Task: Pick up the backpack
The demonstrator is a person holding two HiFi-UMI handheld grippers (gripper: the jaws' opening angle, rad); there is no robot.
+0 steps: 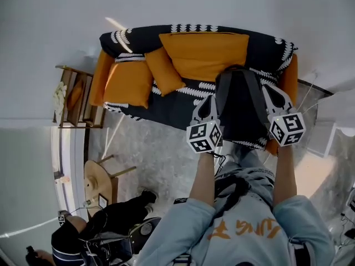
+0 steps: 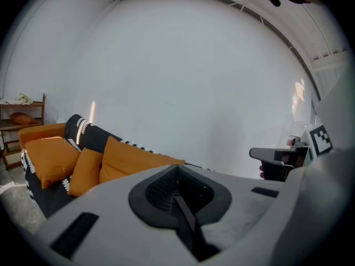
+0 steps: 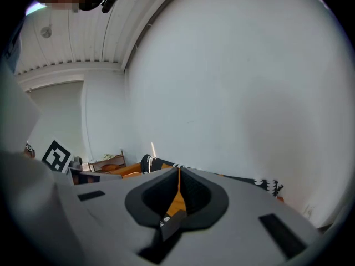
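Head view: black fabric backpack (image 1: pixel 239 110) sits lengthwise between left tongs (image 1: pixel 214 99) and right tongs (image 1: pixel 267 90), equally near both, each apparently clamped on its grey shoulder straps (image 1: pixel 255 93).

The left forearm (image 1: pixel 202 176) and right forearm (image 1: pixel 284 173) reach forward side by side, sleeves pushed up to the elbows. The left gripper (image 1: pixel 209 101) and right gripper (image 1: pixel 270 92) point away and slightly downward, jaws closed, each pinching a dark strap (image 2: pixel 186 218).
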